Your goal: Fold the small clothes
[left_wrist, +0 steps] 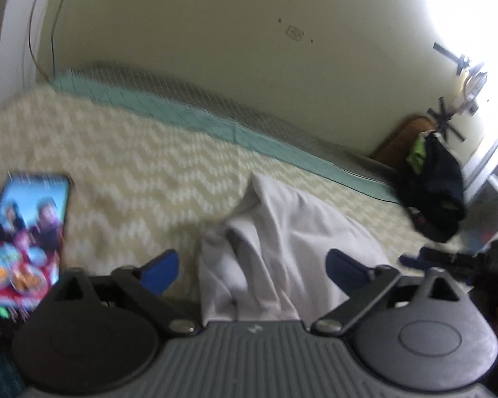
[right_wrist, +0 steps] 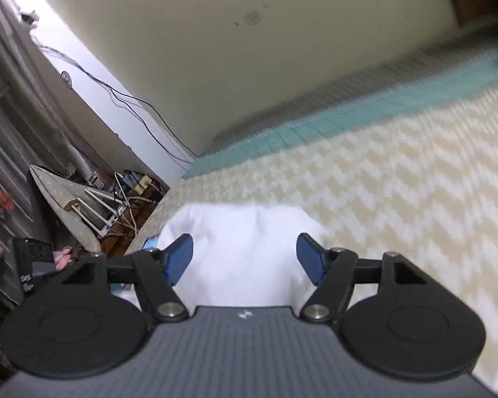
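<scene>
No real containers in view; the bed [left_wrist: 116,152] w/ its cream zigzag cover carries everything. A teal sheet strip [left_wrist: 189,112] runs along the wall side.

Count: 1 white garment [left_wrist: 282,252], crumpled, lying on the cover near the front edge; 1 phone [left_wrist: 26,242], screen lit, flat on the cover at left, well apart from the garment; 1 dark clothes pile [left_wrist: 438,189] w/ a bit of green at the bed's far right end, near a brown headboard [left_wrist: 405,139]. Beyond the bed's end, right wrist view: an ironing board [right_wrist: 66,205] leaning amid floor clutter, 2 cables running down the wall.

Left gripper [left_wrist: 250,270]: blue pads spread wide, garment sits between & under them, folds rising up past the pads. Can't tell if either pad touches cloth; nothing pinched. Frame is blurry.

Right gripper [right_wrist: 245,257]: also spread wide, pads either side of the same white garment [right_wrist: 242,252], which bulges up between them near the bed's corner. No grip on it; contact unclear.

The right gripper's blue tip also shows low at the right edge of the left view, beside the garment.
</scene>
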Demonstrator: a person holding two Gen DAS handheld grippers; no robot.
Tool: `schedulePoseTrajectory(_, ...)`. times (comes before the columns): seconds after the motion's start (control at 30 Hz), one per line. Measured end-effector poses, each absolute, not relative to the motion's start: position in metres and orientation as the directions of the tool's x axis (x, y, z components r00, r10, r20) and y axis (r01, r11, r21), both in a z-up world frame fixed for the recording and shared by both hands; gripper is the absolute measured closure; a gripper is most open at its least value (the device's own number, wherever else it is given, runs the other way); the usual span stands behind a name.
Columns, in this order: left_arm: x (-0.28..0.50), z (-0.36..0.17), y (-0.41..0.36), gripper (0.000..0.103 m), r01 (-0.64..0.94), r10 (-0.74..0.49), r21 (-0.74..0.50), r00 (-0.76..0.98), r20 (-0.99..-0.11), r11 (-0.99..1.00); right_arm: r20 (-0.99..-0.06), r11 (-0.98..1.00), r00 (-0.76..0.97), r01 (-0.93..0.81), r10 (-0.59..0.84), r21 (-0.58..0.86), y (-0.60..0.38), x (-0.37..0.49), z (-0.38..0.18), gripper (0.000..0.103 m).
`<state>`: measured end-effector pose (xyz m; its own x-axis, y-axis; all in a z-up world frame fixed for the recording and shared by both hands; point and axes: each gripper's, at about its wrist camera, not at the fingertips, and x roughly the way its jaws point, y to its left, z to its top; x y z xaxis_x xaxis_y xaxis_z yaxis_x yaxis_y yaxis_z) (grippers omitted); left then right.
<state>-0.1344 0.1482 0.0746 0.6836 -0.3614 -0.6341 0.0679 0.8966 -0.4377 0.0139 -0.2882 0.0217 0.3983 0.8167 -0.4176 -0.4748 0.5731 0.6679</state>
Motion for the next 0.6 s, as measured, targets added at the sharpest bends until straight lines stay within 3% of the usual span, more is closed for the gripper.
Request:
schedulePoseTrajectory(0.2,-0.124,0.054,0.136,0.0,0.099,-0.485,-0.535,0.582,-0.653,0.839,-0.461,0.542,0.286,-0.455,0.84,0.706,-0.282,0.004,0.002,0.03)
schedulePoseTrajectory(0.27,-0.118,0.043,0.131,0.0,0.09,-0.491,-0.543,0.566,-0.662,0.835,-0.457,0.523,0.257,-0.48,0.851,0.704,-0.263,0.005,0.003,0.03)
schedulePoseTrajectory(0.37,-0.119,0.042,0.129,0.0,0.09,-0.484,-0.542,0.588,-0.648,0.836,-0.466,0.518,0.244,-0.544,0.85,0.66,-0.233,0.009,0.009,0.02)
schedulePoseTrajectory(0.47,-0.118,0.038,0.135,0.0,0.081,-0.504,-0.58,0.602,-0.62,0.811,-0.491,0.536,0.252,-0.581,0.834,0.612,-0.201,0.018,0.011,0.021)
schedulePoseTrajectory(0.53,-0.117,0.035,0.142,0.001,0.054,-0.517,-0.621,0.613,-0.598,0.782,-0.512,0.56,0.277,-0.613,0.813,0.557,-0.183,0.024,0.012,0.035)
schedulePoseTrajectory(0.6,-0.115,0.036,0.145,0.017,0.001,-0.485,-0.627,0.634,-0.602,0.779,-0.51,0.561,0.28,-0.609,0.813,0.56,-0.185,0.031,0.012,0.051)
